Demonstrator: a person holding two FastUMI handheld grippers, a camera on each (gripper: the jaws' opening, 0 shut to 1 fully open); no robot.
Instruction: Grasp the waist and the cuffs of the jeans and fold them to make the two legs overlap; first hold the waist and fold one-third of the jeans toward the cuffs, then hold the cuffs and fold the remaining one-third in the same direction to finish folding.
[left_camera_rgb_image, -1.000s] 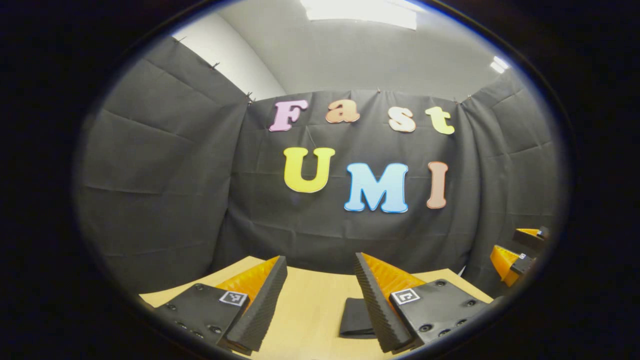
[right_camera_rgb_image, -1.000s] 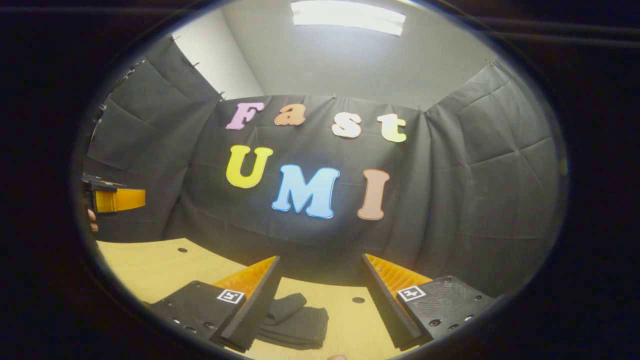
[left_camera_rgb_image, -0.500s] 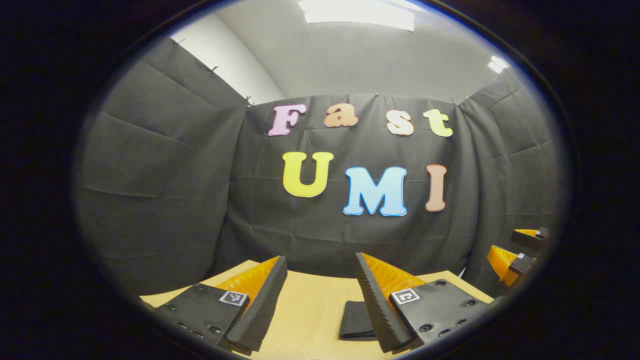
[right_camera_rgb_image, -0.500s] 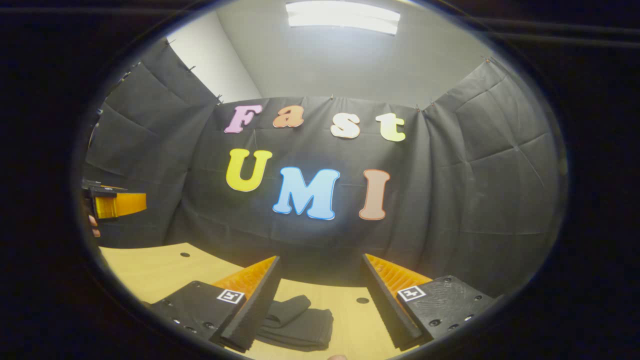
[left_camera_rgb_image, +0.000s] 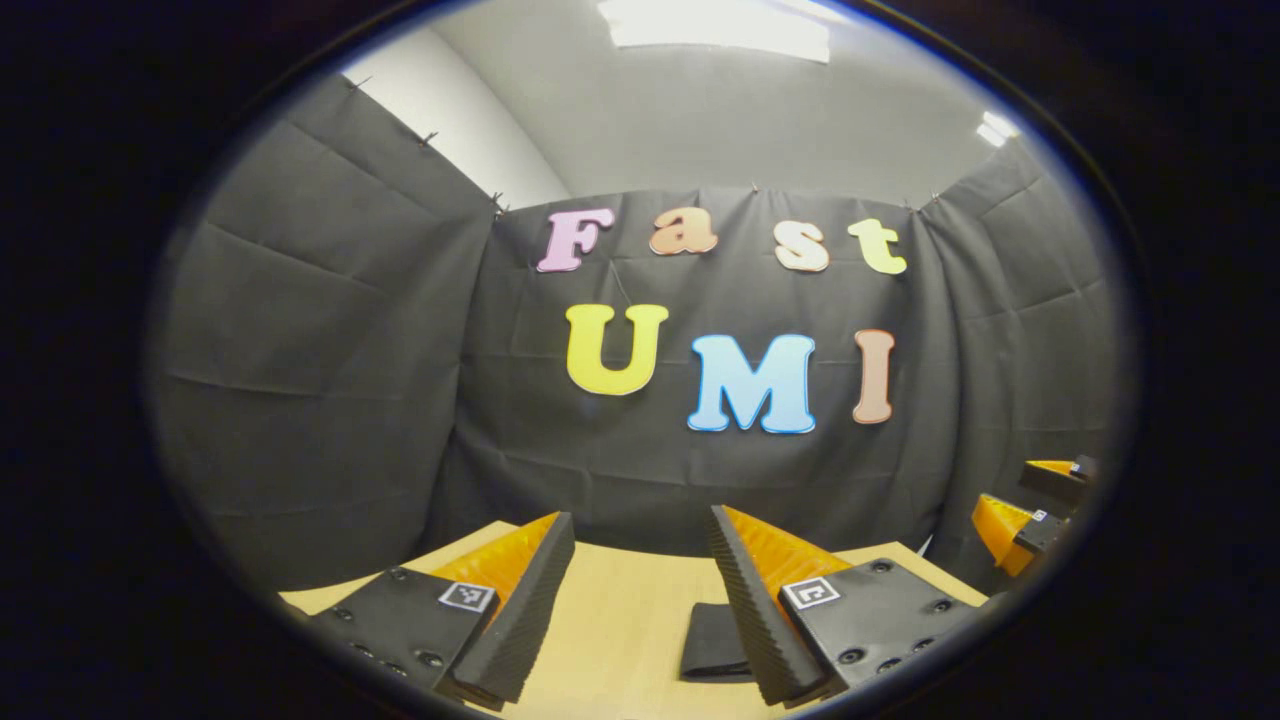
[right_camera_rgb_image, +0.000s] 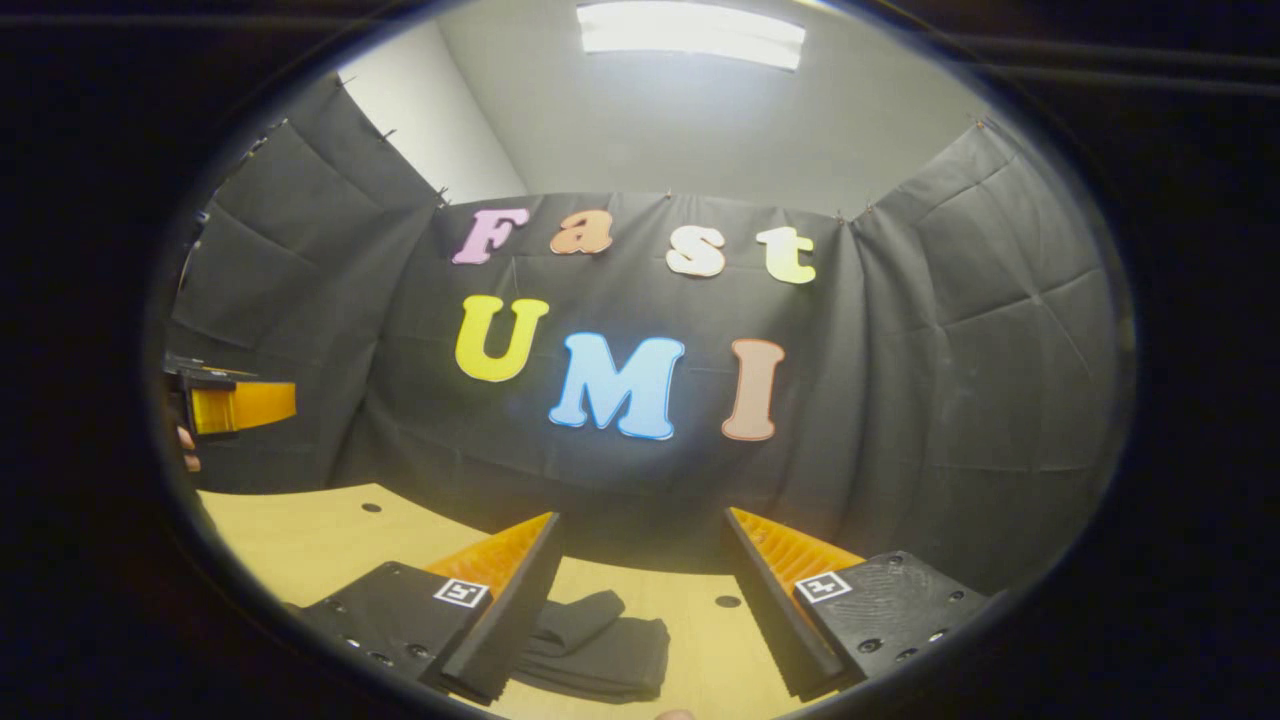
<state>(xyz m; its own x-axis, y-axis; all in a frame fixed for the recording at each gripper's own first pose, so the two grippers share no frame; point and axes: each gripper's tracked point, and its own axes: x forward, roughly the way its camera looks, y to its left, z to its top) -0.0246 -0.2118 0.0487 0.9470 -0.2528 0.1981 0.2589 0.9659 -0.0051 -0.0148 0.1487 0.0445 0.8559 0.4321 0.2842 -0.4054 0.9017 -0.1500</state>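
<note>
The jeans (right_camera_rgb_image: 600, 648) lie as a dark folded bundle on the wooden table (right_camera_rgb_image: 300, 530), low between my right gripper's (right_camera_rgb_image: 641, 518) open fingers and apart from them. In the left gripper view one flat end of the jeans (left_camera_rgb_image: 712, 640) shows beside the right-hand finger (left_camera_rgb_image: 745, 600) of my left gripper (left_camera_rgb_image: 640, 520), which is open and holds nothing. Both grippers are raised above the table. The right gripper (left_camera_rgb_image: 1022, 497) also appears at the far right edge of the left gripper view. At the left edge of the right gripper view is the left gripper (right_camera_rgb_image: 240, 405), with a hand (right_camera_rgb_image: 185, 440) behind it.
Black cloth walls close the booth behind and on both sides of the table (left_camera_rgb_image: 620, 600). Two small round holes (right_camera_rgb_image: 728, 601) (right_camera_rgb_image: 371, 507) mark the tabletop. A ceiling light (right_camera_rgb_image: 690, 28) is overhead.
Hardly anything differs: both grippers stay open and nearly still, with only a slight drift of each view. The jeans have not moved.
</note>
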